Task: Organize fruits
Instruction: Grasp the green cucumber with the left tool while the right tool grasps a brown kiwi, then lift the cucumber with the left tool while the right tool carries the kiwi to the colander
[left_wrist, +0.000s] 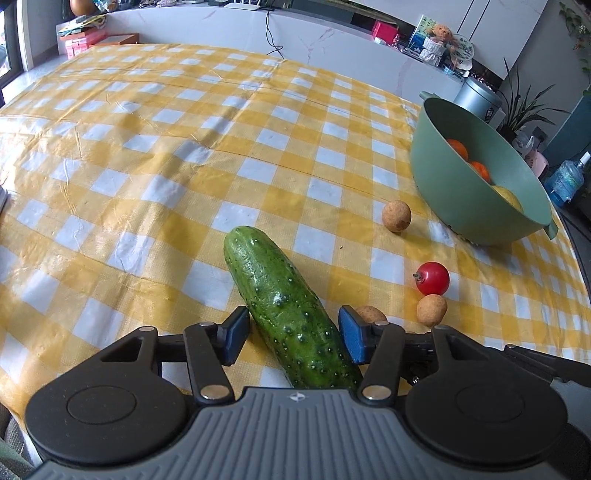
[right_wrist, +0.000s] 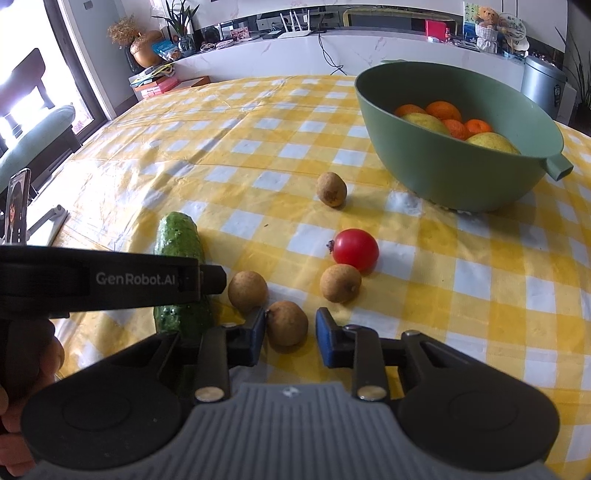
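The left gripper (left_wrist: 291, 338) had its jaws spread either side of the bumpy green cucumber (left_wrist: 288, 310) lying on the yellow-checked worktop (left_wrist: 147, 147). The right gripper (right_wrist: 290, 334) bracketed a small brown round fruit (right_wrist: 287, 323), not visibly pinching. Each grip probably needed centring before lifting toward the green plastic bowl (right_wrist: 443, 177).

Bumpy cucumber (left_wrist: 291, 314) lying flat, tomato (left_wrist: 433, 277) (red) nearby

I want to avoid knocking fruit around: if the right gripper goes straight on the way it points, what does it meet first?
Most likely the small brown fruit lying between the right gripper's fingers, close against the left pad, with a gap at the right one. Beyond it lie another brown fruit and the red tomato.
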